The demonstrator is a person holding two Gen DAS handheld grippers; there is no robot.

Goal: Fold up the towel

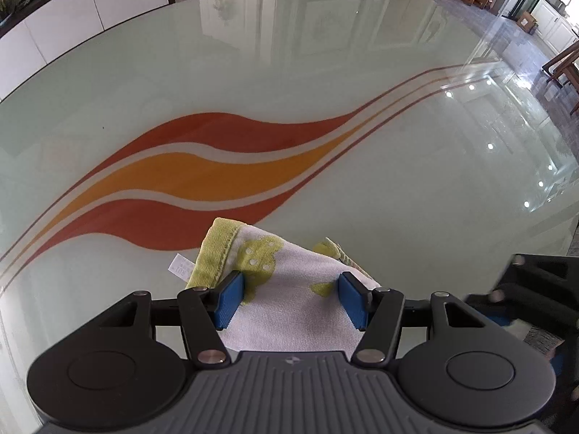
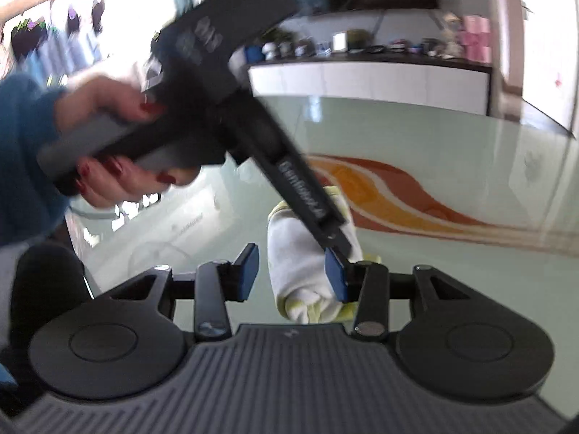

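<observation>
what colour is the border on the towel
Yellow-green, around a white towel with matching green spotted shapes. It shows best in the left wrist view.

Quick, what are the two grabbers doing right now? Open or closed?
Left gripper: open, blue pads either side of the white cloth towel with green edging, not squeezing it.
Right gripper: open, holding nothing; towel between its fingers.

Glossy pale-green glass table (image 1: 325, 72), red-orange wave pattern; white-green towel (image 1: 289, 289) bunched on near edge.
</observation>
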